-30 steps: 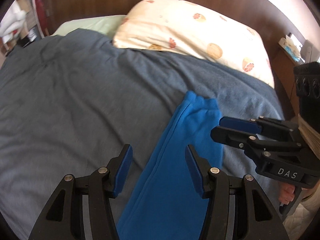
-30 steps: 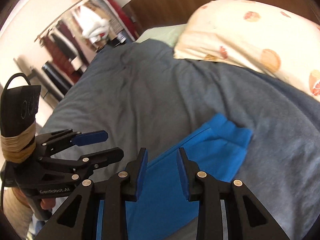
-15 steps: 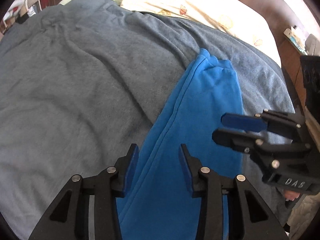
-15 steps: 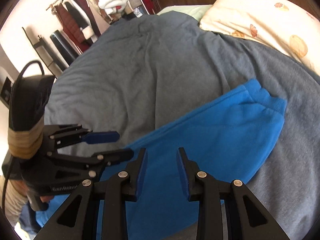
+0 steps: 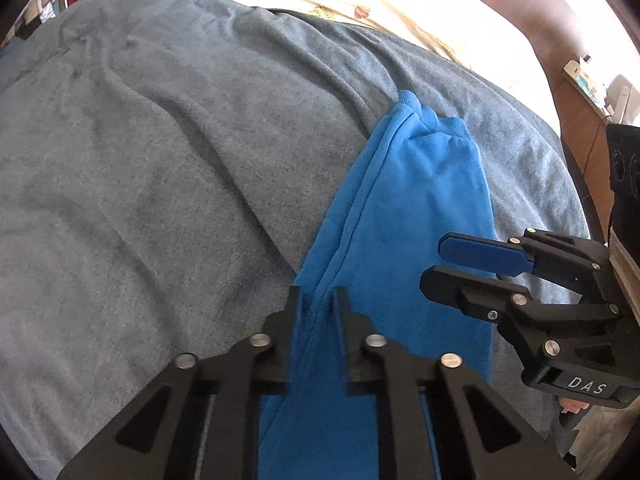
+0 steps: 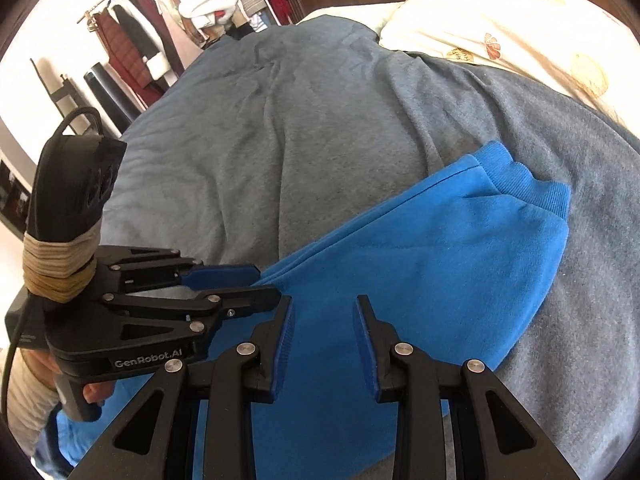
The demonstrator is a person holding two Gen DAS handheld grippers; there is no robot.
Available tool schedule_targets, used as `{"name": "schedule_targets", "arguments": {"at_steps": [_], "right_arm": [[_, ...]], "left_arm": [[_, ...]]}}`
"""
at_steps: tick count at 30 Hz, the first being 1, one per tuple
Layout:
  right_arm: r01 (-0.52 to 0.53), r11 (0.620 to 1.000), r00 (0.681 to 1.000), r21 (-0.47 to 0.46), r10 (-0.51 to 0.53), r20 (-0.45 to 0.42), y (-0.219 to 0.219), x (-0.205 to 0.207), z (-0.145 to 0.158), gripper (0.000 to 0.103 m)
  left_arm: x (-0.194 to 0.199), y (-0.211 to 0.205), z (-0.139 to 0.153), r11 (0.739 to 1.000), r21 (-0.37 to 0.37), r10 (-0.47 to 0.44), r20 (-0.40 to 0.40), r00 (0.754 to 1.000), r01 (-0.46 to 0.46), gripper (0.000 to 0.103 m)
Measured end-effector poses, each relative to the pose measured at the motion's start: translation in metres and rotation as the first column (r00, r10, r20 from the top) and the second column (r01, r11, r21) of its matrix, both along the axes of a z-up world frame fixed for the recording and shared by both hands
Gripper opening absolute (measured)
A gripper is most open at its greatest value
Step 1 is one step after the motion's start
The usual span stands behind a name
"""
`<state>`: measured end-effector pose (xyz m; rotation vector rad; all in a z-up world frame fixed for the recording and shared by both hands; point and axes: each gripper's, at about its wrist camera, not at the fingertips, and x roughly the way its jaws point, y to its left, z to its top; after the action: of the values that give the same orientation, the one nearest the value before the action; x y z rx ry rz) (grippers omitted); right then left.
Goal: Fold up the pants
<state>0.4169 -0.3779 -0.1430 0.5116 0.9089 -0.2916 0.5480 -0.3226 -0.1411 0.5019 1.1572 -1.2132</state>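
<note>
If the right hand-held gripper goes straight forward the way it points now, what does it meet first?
Most likely the blue fleece pants: the open right hand-held gripper points down onto their flat cloth, with nothing between. Its height above them is unclear.

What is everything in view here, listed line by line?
pants: one pair, bright blue, lying lengthwise on the blanket, ribbed cuff end toward the pillow
blanket: one, grey-blue, wrinkled, covering the bed
pillow: one, cream with orange print, at the head of the bed
headboard: one, brown wood, behind the pillow
hanging clothes: several, red, white and dark, on a rail across the room
left gripper: black with blue pads, shut on the pants' long edge
right gripper: black with blue pads, open over the pants
</note>
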Motion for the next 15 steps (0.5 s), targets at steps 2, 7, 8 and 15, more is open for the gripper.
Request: {"name": "schedule_targets", "arguments": {"at_steps": [2, 7, 8, 15], "right_arm": [[-0.001, 1.000, 1.000, -0.001, 0.001, 0.002, 0.001, 0.000, 0.000, 0.031], [-0.006, 1.000, 1.000, -0.003, 0.006, 0.014, 0.003, 0.004, 0.000, 0.031], [-0.006, 1.000, 1.000, -0.007, 0.007, 0.017, 0.003, 0.006, 0.000, 0.031], [0.010, 1.000, 0.999, -0.028, -0.009, 0.038, -0.003, 0.016, 0.001, 0.031]], "left_arm": [[0.001, 0.001, 0.002, 1.000, -0.010, 0.007, -0.004, 1.000, -0.007, 0.010], [0.000, 0.003, 0.010, 0.999, -0.027, 0.019, 0.028, 0.999, -0.018, 0.009], [0.000, 0.003, 0.010, 0.999, -0.027, 0.022, 0.032, 0.999, -0.021, 0.008], [0.008, 0.004, 0.013, 0.997, -0.043, 0.063, 0.060, 0.996, -0.060, 0.008]]}}
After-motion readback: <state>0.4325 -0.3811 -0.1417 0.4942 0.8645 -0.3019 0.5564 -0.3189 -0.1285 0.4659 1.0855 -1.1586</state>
